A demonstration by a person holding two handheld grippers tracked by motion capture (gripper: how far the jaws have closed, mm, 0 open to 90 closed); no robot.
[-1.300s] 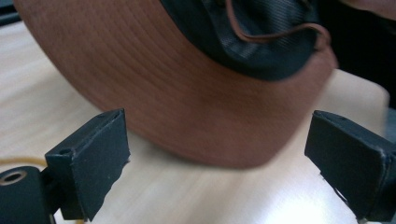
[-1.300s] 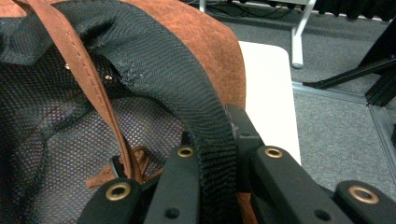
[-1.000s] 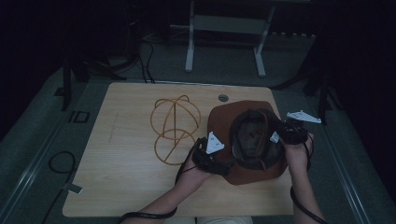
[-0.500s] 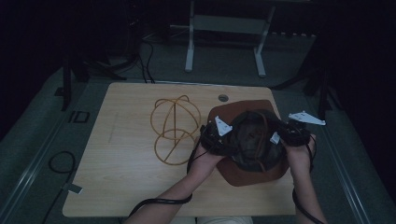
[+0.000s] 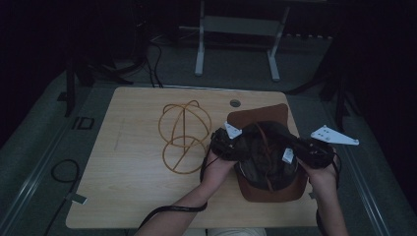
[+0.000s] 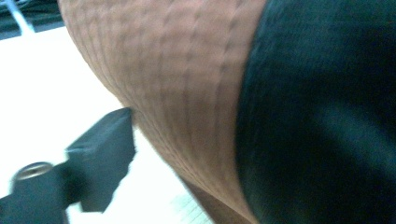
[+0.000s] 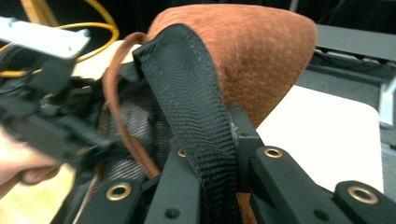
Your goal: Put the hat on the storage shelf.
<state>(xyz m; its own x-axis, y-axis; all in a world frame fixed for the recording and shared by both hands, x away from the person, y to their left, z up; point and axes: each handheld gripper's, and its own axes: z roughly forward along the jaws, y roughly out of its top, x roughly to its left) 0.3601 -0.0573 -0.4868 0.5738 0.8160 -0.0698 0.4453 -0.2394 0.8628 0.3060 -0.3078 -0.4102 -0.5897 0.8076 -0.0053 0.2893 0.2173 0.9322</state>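
A brown hat [image 5: 269,191] lies crown down on the wooden table [image 5: 128,191], its dark lining and a thin brown cord facing up. My right gripper [image 5: 295,153] is at the hat's right rim, and in the right gripper view it [image 7: 212,140] is shut on the black inner band [image 7: 187,79]. At the hat's left rim is my left gripper [image 5: 227,142]. Its own view has one black jaw standing wide to the left of the brown brim [image 6: 187,84], with the other jaw hidden behind the hat. A golden wire hat stand [image 5: 184,135] sits just left of the hat.
A round cable hole [image 5: 235,103] is in the table behind the hat. Desk legs [image 5: 199,49] and cables lie on the dark floor beyond the far edge. Bare wood stretches across the table's left half.
My left gripper has moved up from the hat's lower left side to its upper left rim. The hat has shifted and tilted a little. The right gripper has stayed on the right rim.
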